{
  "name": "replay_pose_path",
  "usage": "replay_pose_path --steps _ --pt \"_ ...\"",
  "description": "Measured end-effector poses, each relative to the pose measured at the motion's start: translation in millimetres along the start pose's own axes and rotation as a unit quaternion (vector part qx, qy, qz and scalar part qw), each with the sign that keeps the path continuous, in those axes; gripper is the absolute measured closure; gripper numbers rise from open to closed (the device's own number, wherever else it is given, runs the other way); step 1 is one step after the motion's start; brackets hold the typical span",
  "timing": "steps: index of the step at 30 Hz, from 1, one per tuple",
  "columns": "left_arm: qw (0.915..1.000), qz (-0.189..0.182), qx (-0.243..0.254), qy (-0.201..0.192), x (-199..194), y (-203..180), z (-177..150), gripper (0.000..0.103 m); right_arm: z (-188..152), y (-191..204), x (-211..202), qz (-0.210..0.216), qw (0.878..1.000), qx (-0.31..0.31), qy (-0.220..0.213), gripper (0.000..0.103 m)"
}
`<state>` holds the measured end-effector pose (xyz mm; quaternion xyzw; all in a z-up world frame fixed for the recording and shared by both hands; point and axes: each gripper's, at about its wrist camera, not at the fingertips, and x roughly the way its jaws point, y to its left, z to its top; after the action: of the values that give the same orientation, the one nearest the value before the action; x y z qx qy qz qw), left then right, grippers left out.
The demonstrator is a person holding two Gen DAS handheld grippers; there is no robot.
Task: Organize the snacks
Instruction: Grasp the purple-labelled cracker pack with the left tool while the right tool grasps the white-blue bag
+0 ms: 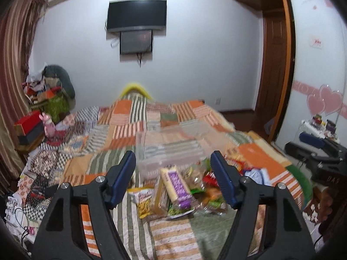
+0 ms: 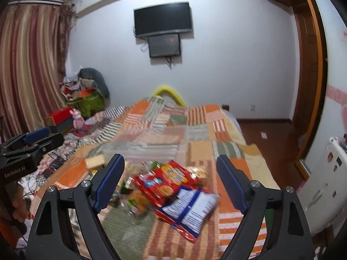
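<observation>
- So the snacks are all dumped in one loose pile on a patchwork bedspread (image 1: 121,130) of orange, green and cream striped squares, near the closer end of the bed.
- Left gripper (image 1: 173,179), black frame with blue ribbed pads, hangs above the pile with its jaws apart and nothing between the pads. No contact with any packet.
- Right under it sits a long cream-yellow packet with a purple label (image 1: 176,186). Its long axis runs from the near side away toward the far wall, leaning a bit left at the far end, and it's propped on the other packs, not flat.
- A small white-and-yellow crinkly bag (image 1: 143,201) lies just left of that.
- Right gripper (image 2: 171,184), same build, also stands wide and empty, hovering over the right part of the pile.
- Below it: a red foil bag with round cracker pictures (image 2: 164,184) and a white-and-blue bag with a red edge (image 2: 190,210), overlapping. The white-and-blue one's long axis goes diagonally, upper left to lower right.
- A clear plastic bin (image 1: 164,149) sits on the bedspread just beyond the pile, pretty blurry.
- A black wall-mounted TV (image 2: 162,19) hangs on the far wall.
</observation>
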<state>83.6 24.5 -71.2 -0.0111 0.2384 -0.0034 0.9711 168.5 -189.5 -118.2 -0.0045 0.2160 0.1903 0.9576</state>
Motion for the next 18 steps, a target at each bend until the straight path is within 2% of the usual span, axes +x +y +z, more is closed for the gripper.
replay_pose_path --steps 7,18 --pt "0.9968 -0.012 -0.007 0.079 52.4 13.4 -17.1 0.032 -17.7 -27.9 31.0 -0.021 0.997 0.019 0.071 0.021" --pt "0.9857 -0.037 -0.023 0.163 122.5 13.5 -33.0 0.032 -43.8 -48.2 71.3 -0.02 0.987 0.048 0.154 0.021"
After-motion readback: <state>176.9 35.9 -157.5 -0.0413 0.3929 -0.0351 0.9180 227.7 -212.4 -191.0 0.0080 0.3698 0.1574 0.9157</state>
